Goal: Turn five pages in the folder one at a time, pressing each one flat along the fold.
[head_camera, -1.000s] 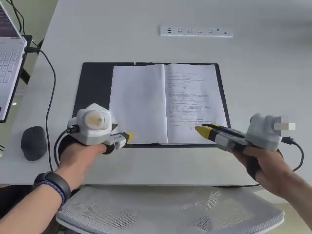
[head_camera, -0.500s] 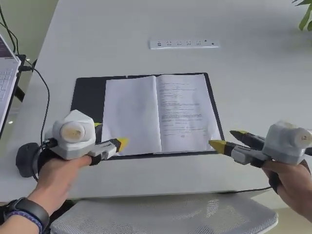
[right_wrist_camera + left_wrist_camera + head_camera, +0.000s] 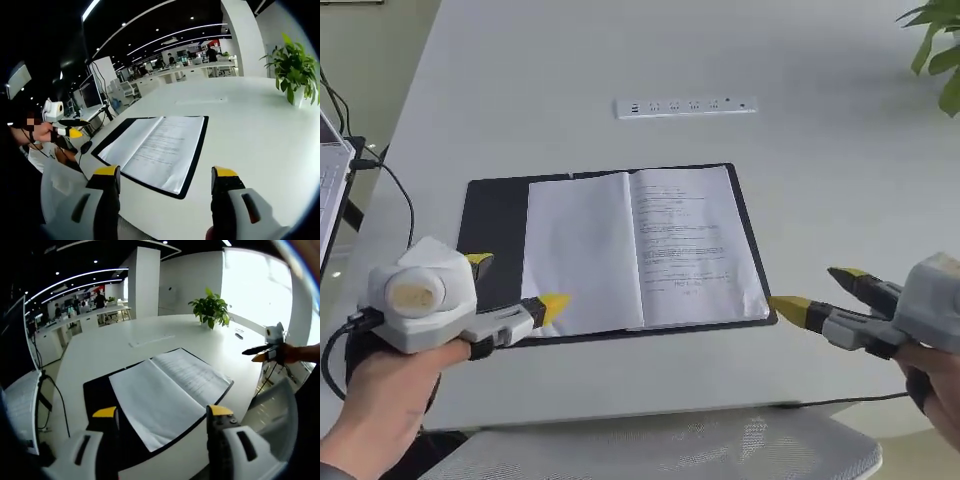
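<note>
While the head view looked down on the folder [image 3: 496, 225] lying open on the white desk [image 3: 820, 180] in the middle of the frame, the two tool views added the room behind it: rows of office desks, ceiling lights and distant people.

In the head view the left tool [image 3: 517, 283] sat at lower left, its jaws spread and holding nothing. One yellow tip lay over the black inner cover and the other by the lower left corner of the blank page [image 3: 582, 250]; whether either touched could not be told. The right tool [image 3: 818, 290] was at lower right, jaws likewise apart and empty, just off the folder's lower right corner and clear of it.

The left tool view showed the folder's near corner between its own two jaws, and the right tool small at the right edge. The right tool view showed the whole folder ahead and to the left, with the left tool small at the left edge.

Inside the folder the left page was blank white and the right page [image 3: 690, 245] carried printed text; both lay flat, meeting at the fold. A bare strip of black cover showed left of the blank page.

A power strip [image 3: 685, 106] lay beyond the folder, toward the top of the head view, and a plant [image 3: 932, 50] leaned in at upper right.
</note>
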